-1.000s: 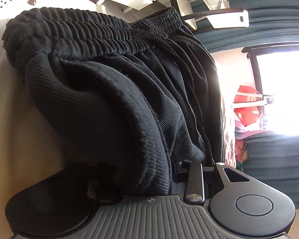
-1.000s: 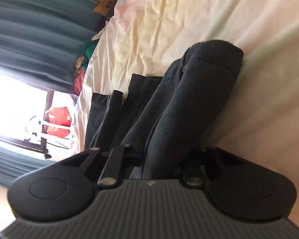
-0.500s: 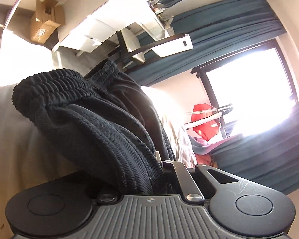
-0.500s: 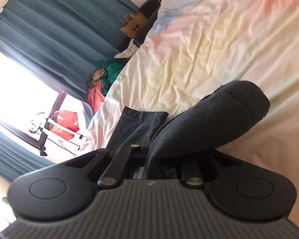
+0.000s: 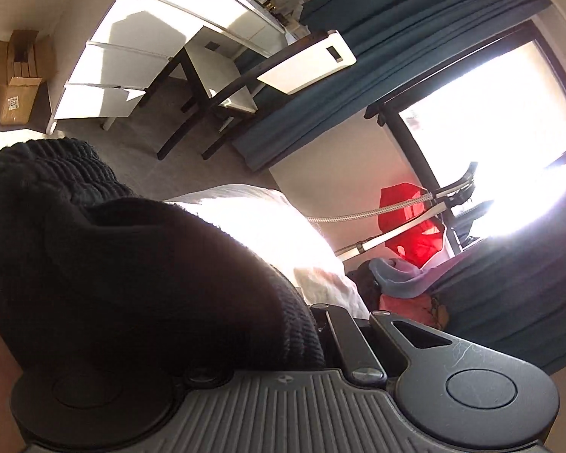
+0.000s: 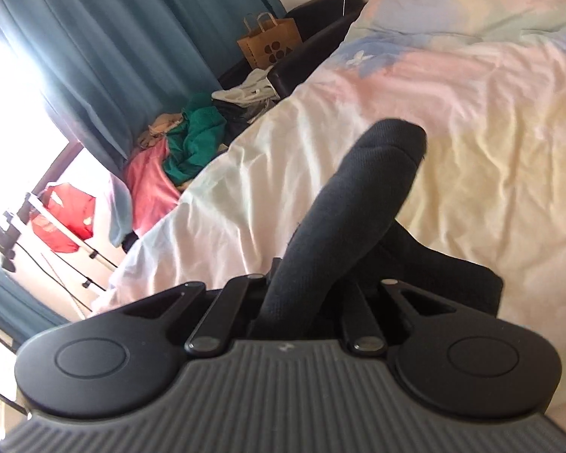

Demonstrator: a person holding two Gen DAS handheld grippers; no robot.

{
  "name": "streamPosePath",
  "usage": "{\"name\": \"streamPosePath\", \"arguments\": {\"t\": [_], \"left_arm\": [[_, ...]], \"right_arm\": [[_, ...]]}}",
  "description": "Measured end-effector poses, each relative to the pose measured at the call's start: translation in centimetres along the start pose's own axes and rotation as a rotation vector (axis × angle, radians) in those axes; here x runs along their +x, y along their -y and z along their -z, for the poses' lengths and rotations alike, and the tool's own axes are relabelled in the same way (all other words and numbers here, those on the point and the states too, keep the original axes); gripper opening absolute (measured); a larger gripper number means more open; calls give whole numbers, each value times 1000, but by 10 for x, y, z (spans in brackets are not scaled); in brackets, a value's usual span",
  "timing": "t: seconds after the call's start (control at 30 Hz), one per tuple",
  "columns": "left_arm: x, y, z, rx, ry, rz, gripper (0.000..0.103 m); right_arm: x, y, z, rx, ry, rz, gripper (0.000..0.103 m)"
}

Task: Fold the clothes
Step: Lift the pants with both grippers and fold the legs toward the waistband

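Note:
A black ribbed pair of shorts point(image 5: 124, 264) with an elastic waistband fills the lower left of the left wrist view. My left gripper point(image 5: 283, 339) is shut on a bunch of this cloth, which hides its fingers. In the right wrist view my right gripper point(image 6: 298, 302) is shut on another fold of the black shorts point(image 6: 358, 204), which stands up from the jaws and droops over. More of the dark cloth hangs behind the gripper at the right point(image 6: 464, 279). Both grippers hold the garment lifted above the bed point(image 6: 471, 120).
The bed carries a pastel quilt. A heap of pink and green clothes point(image 6: 177, 158) and a paper bag point(image 6: 269, 43) lie by the teal curtains point(image 6: 113, 37). A white desk point(image 5: 151, 45), a chair point(image 5: 215, 94), a cardboard box point(image 5: 15, 79) and a red garment on a drying rack point(image 5: 411, 222) are nearby.
Both grippers have risen and tilted up with the shorts. The hanging cloth has dropped out of the left view, so the desk and window show. The right view now looks across the bed.

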State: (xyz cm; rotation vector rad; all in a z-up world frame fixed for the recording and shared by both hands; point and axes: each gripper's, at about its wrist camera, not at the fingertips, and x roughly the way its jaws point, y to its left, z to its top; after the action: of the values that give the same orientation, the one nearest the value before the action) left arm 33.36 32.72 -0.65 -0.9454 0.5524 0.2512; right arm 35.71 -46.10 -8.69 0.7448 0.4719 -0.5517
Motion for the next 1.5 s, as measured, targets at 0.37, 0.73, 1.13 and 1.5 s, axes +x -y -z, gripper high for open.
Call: {"name": "streamPosePath", "arguments": {"t": [0.37,0.73,1.13,1.5], "left_arm": [[153,9,9,188,-111,-185,15],[33,0,23,257,-146,16,87],[0,-132,101,-291,-264,93,87],[77,-103,60,-295,67,33,71]], "right_arm": [[87,9,28,-27,-124,-24,22],[-16,89,17,147,-130,-302,60],[-28,130,79,272,-343,-333,60],[28,103,79,278,-168,-316,60]]}}
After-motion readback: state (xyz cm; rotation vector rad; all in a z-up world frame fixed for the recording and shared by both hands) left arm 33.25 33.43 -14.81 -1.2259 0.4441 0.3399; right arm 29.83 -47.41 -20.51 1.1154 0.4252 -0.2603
